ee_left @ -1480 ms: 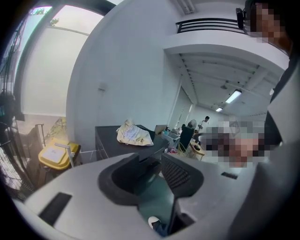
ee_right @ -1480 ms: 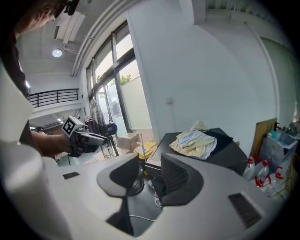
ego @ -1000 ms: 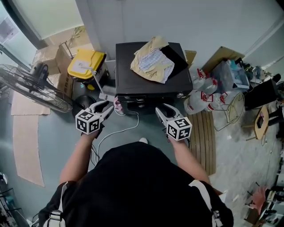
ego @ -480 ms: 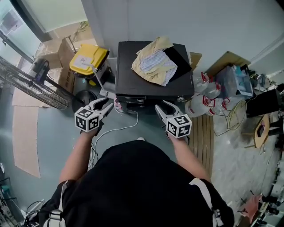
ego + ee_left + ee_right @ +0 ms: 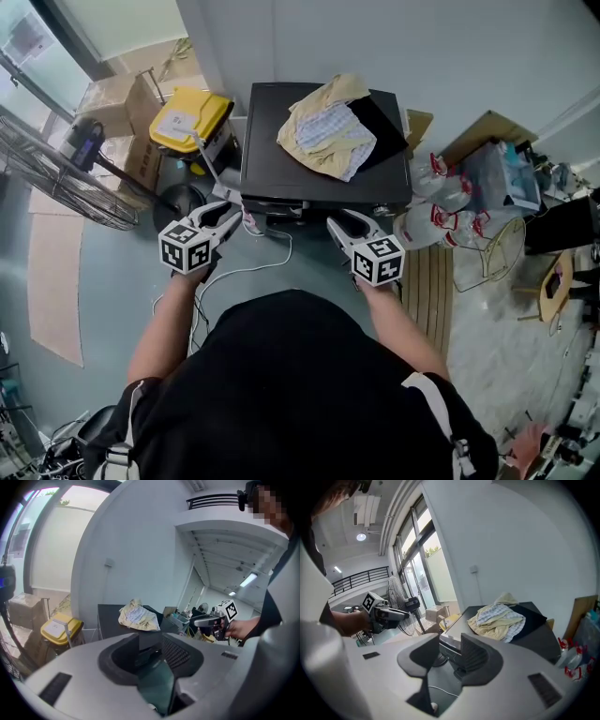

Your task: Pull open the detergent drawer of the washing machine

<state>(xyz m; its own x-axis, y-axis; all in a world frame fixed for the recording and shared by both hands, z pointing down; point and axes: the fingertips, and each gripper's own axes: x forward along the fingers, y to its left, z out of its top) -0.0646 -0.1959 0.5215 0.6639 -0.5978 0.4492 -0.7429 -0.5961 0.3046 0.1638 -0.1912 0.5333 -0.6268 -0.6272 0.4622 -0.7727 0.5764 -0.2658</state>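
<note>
The black washing machine (image 5: 281, 159) stands against the wall with a heap of yellow and checked clothes (image 5: 323, 127) on its lid. Its front panel (image 5: 314, 207) faces me; I cannot make out the detergent drawer on it. My left gripper (image 5: 230, 216) hovers open just off the panel's left corner, holding nothing. My right gripper (image 5: 337, 225) is open and empty near the panel's right side. The left gripper view shows open jaws (image 5: 151, 654) aimed at the machine (image 5: 112, 620). In the right gripper view the panel (image 5: 450, 645) shows between the open jaws (image 5: 449, 654).
A yellow bin (image 5: 187, 120), cardboard boxes (image 5: 122, 94) and a standing fan (image 5: 66, 169) crowd the machine's left. Packs of water bottles (image 5: 431, 206) and wooden slats (image 5: 436, 281) lie on its right. A white cable (image 5: 244, 277) runs over the floor by my feet.
Both grippers have edged a little nearer the machine's front and stayed open. The head view has shifted slightly.
</note>
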